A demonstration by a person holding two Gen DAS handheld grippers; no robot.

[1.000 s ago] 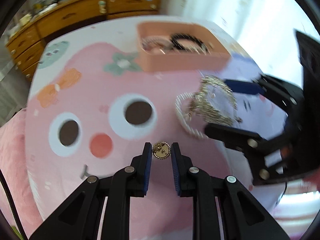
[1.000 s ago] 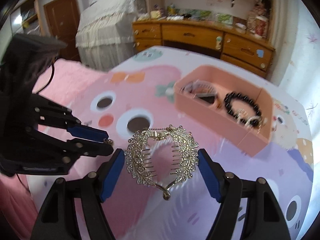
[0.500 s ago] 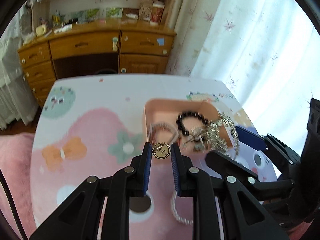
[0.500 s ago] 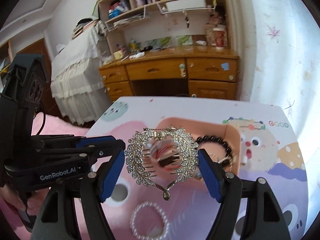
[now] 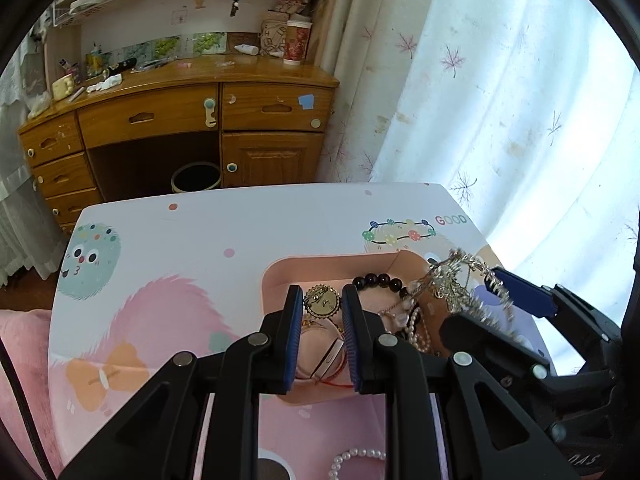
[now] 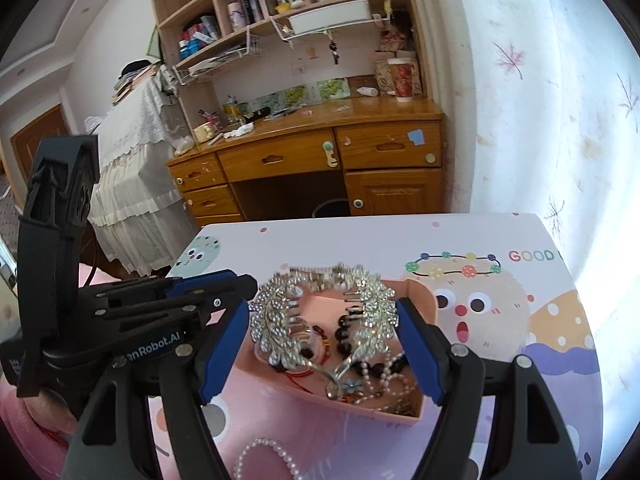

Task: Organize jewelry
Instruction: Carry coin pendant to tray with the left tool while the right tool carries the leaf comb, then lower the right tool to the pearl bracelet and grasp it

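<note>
Left gripper (image 5: 322,306) is clamped on a round gold brooch (image 5: 322,302), held above the pink tray (image 5: 280,276). Right gripper (image 6: 324,320) grips a rhinestone hair comb (image 6: 280,316) across its width, over the same tray. A dark bead bracelet (image 5: 376,280) lies inside, apparently tangled with chains. A pearl bracelet (image 6: 264,454) rests on the printed table (image 5: 240,232).

Tablecloth (image 6: 400,240): "GOOD" in coloured letters at its two-o'clock corner, beside the flower wreath; the same word shows in the left wrist view
Left gripper (image 6: 244,282): white lettering on its black body, partly covered, reading "enRobot.AI"
</note>
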